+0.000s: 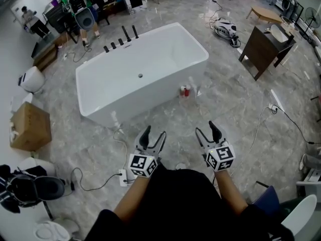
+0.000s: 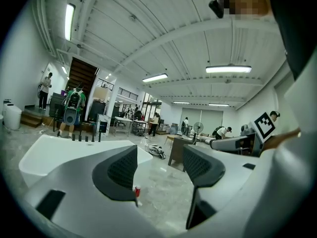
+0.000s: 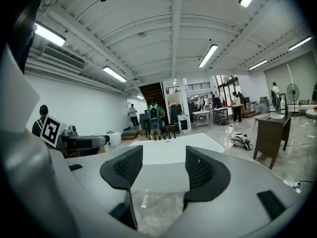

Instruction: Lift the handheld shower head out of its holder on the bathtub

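White bathtub [image 1: 150, 98] fills the middle of the floor, and the task's thing sits on its far rim: a row of black fittings [image 1: 120, 40] stands there, and the handheld shower head [image 1: 134, 32] is most likely one of the two taller uprights at the right end of the row, though it is too small to tell which. The person stands on the near side, well apart from it, so the step in hand is the approach. To do it well, walk round the tub rather than lean across it, and come at the shaft of the shower head from the side, with the jaws straddling it, before closing. Then lift straight up out of the holder. The left gripper [image 1: 155, 132] and right gripper [image 1: 205, 128] hang side by side over the marble floor, both spread wide and empty; between their pads there is only distant floor and tub.
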